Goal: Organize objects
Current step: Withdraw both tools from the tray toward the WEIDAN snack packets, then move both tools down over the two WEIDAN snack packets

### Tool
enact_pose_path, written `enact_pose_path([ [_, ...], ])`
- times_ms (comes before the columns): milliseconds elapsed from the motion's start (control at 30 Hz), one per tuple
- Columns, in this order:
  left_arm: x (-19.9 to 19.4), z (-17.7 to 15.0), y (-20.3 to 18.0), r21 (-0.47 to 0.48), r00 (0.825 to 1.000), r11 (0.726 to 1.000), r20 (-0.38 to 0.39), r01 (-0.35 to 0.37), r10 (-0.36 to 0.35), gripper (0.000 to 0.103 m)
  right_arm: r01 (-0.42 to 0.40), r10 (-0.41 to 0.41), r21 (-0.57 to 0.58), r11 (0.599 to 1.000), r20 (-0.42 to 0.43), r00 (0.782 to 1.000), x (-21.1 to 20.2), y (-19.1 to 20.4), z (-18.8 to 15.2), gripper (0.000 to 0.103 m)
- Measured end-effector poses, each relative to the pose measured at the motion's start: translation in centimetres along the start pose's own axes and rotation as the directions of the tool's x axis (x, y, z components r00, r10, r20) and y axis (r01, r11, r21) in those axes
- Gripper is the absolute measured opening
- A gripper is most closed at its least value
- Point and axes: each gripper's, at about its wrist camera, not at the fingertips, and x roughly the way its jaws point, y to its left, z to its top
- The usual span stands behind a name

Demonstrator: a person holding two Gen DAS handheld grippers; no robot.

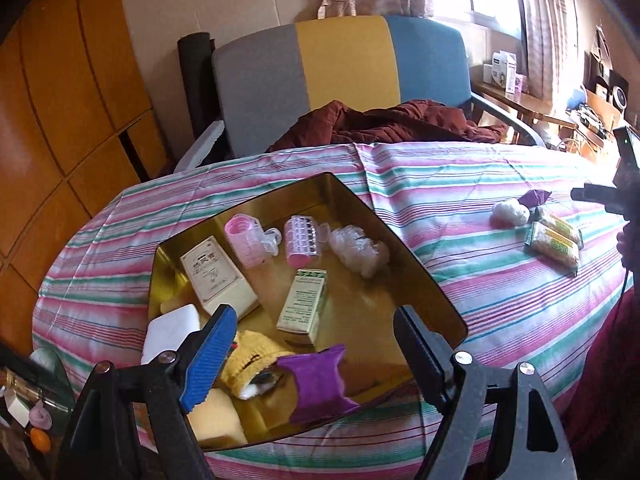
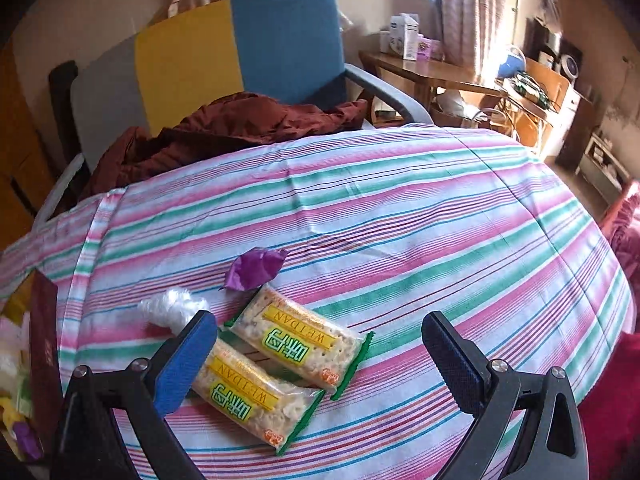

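Observation:
A gold tin tray on the striped cloth holds two pink hair rollers, two small cartons, a crumpled plastic wad, sponges, a yellow knit piece and a purple wrapper. My left gripper hovers open over the tray's near end, holding nothing. Two cracker packs, a white plastic ball and a purple wrapper lie on the cloth. My right gripper stands open just above the packs.
A grey, yellow and blue chair with a dark red garment stands behind the table. A wooden side table with boxes is at back right. The tray's dark red wall shows at the right wrist view's left edge.

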Motion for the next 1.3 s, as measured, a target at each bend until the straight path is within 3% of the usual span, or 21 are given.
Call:
enact_pose_path([
  [167, 0.6, 0.4, -2.0, 0.043, 1.000, 0.999, -0.015, 0.025, -0.024, 0.082, -0.066, 0.074, 0.131, 0.989, -0.056, 0.996, 0.8, -1.9, -0.2, 0.103],
  [267, 0.9, 0.6, -3.1, 0.064, 0.999, 0.997, -0.023, 0.043, -0.042, 0.082, -0.064, 0.070, 0.163, 0.985, -0.032, 0.997, 0.2, -2.6, -0.2, 0.103],
  [367, 1.1, 0.8, -4.4, 0.090, 0.997, 0.994, -0.027, 0.068, -0.066, 0.082, -0.010, -0.001, 0.150, 0.989, 0.074, 0.997, -2.1, -2.6, 0.2, 0.103],
  [467, 1.4, 1.0, -5.8, 0.118, 0.995, 0.989, -0.034, 0.092, -0.088, 0.082, 0.053, -0.082, 0.123, 0.991, 0.244, 0.966, -5.4, -2.2, 0.5, 0.103],
  [533, 1.5, 1.1, -6.7, 0.133, 0.994, 0.985, -0.040, 0.110, -0.105, 0.082, 0.051, -0.090, 0.139, 0.989, 0.288, 0.953, -6.2, -2.4, 0.4, 0.103],
  [633, 1.7, 1.3, -8.0, 0.157, 0.991, 0.979, -0.043, 0.132, -0.127, 0.082, 0.037, -0.087, 0.204, 0.978, 0.241, 0.966, -5.2, -3.5, 0.7, 0.103],
  [767, 2.0, 1.6, -9.4, 0.178, 0.986, 0.970, -0.052, 0.163, -0.156, 0.082, -0.063, 0.011, 0.324, 0.944, 0.162, 0.987, -3.7, -5.9, 0.4, 0.103],
  [933, 2.9, 2.3, -11.1, 0.178, 0.974, 0.958, -0.085, 0.223, -0.211, 0.082, -0.165, 0.123, 0.445, 0.880, 0.123, 0.985, -2.2, -8.0, -0.4, 0.103],
  [1100, 3.9, 3.6, -12.6, 0.146, 0.954, 0.945, -0.113, 0.291, -0.276, 0.082, -0.173, 0.137, 0.525, 0.834, 0.106, 0.985, -1.7, -9.5, -1.0, 0.103],
  [1300, 5.7, 5.0, -14.8, 0.106, 0.925, 0.925, -0.155, 0.366, -0.348, 0.082, -0.199, 0.204, 0.525, 0.827, 0.049, 0.978, -0.4, -9.2, -1.2, 0.103],
])
